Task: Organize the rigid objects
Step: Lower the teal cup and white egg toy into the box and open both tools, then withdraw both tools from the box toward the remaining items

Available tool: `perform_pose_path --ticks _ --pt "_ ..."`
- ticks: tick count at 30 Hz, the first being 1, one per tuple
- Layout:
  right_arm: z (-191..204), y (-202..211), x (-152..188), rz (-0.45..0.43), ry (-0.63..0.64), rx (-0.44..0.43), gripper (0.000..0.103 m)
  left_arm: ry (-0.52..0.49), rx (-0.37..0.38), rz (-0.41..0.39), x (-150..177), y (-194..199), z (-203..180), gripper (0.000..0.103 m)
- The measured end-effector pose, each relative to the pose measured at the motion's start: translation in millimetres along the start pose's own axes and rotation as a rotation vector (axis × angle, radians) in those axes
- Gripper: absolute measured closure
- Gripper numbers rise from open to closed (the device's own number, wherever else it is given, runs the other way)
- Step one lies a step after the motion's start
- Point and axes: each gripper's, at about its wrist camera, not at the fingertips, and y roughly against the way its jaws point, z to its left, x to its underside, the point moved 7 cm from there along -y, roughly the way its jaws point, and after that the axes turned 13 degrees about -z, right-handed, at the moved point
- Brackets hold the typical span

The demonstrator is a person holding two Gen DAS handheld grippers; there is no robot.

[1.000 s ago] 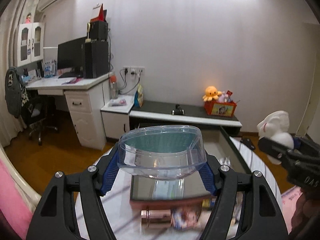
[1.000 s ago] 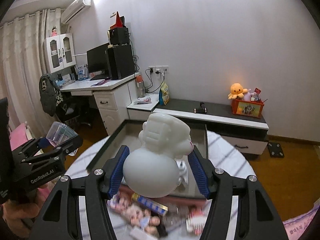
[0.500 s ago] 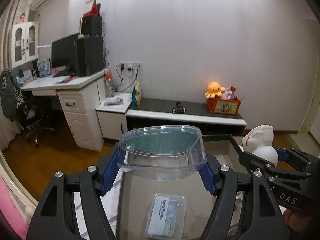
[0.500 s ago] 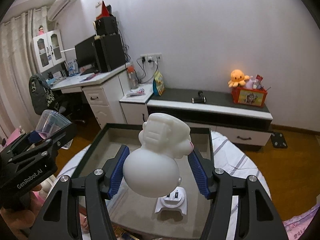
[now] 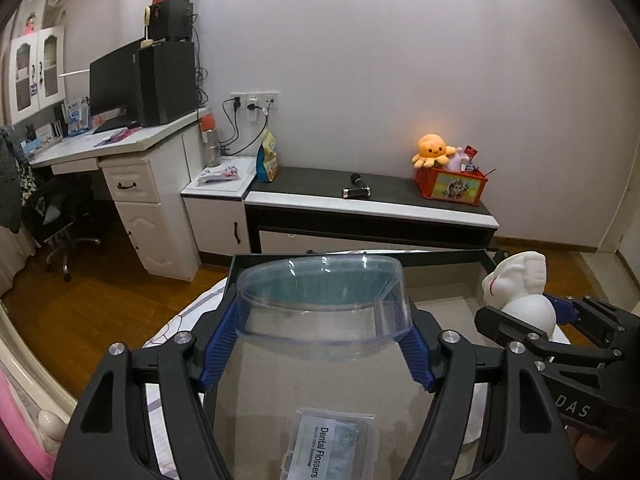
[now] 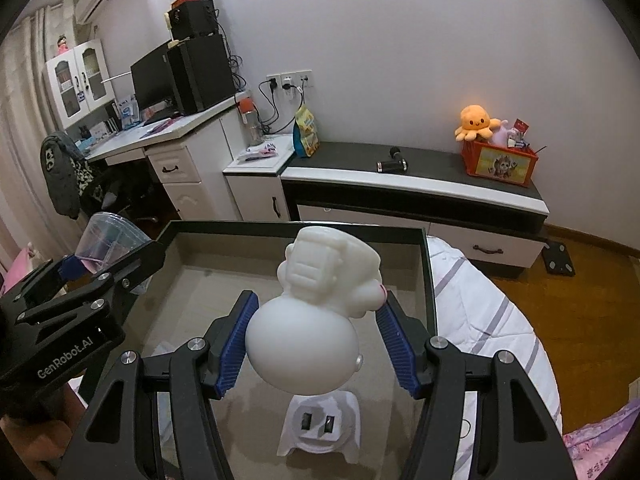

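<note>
My left gripper (image 5: pixel 320 340) carries a clear plastic tub (image 5: pixel 324 300) between its blue pads. Its jaws are opening, and the tub still rests against both pads. It hangs over the near left part of a dark-rimmed tray (image 5: pixel 360 256) with a beige floor. My right gripper (image 6: pixel 316 336) is shut on a white figurine (image 6: pixel 304 344), held over the tray's (image 6: pixel 280 226) right half. In the tray lie a box of dental flossers (image 5: pixel 332 444) and a white plug adapter (image 6: pixel 320 428). Each gripper shows in the other's view, side by side.
The tray sits on a bed with a white striped quilt (image 6: pixel 480 320). Beyond it are a wooden floor (image 5: pixel 100 292), a low black-and-white cabinet (image 6: pixel 400 184) with an orange toy box (image 6: pixel 500 162), and a white desk (image 5: pixel 132 184) at the left.
Both grippers have moved forward and down, from above the clutter at the tray's near side to over the tray's inside. Each still has its object between its pads.
</note>
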Motion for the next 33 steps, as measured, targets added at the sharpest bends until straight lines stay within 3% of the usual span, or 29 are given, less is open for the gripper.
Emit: perform_pose_path --ticks 1,2,4,6,8,22,33 --pt "-1 -2 1 0.004 -0.002 0.0 0.039 0.002 -0.001 0.001 0 0 0 0.011" --pt "-1 -3 0 0.005 -0.002 -0.001 0.037 0.002 -0.003 -0.005 0 1 1 0.009" --pt "-4 -2 0 0.0 -0.002 0.019 0.02 0.0 -0.017 -0.017 0 4 3 0.006" --pt "-7 0 -2 -0.008 -0.015 0.023 0.015 0.015 -0.018 -0.022 -1 9 8 0.002" --pt "-11 2 -3 -0.005 -0.042 0.02 0.0 0.019 -0.021 -0.027 -2 13 10 0.0" --pt "-8 38 2 -0.054 -0.056 0.04 0.0 0.032 -0.023 -0.09 -10 77 16 0.0" --pt "1 87 18 -0.08 -0.044 0.025 0.0 0.036 -0.026 -0.121 5 134 16 0.0"
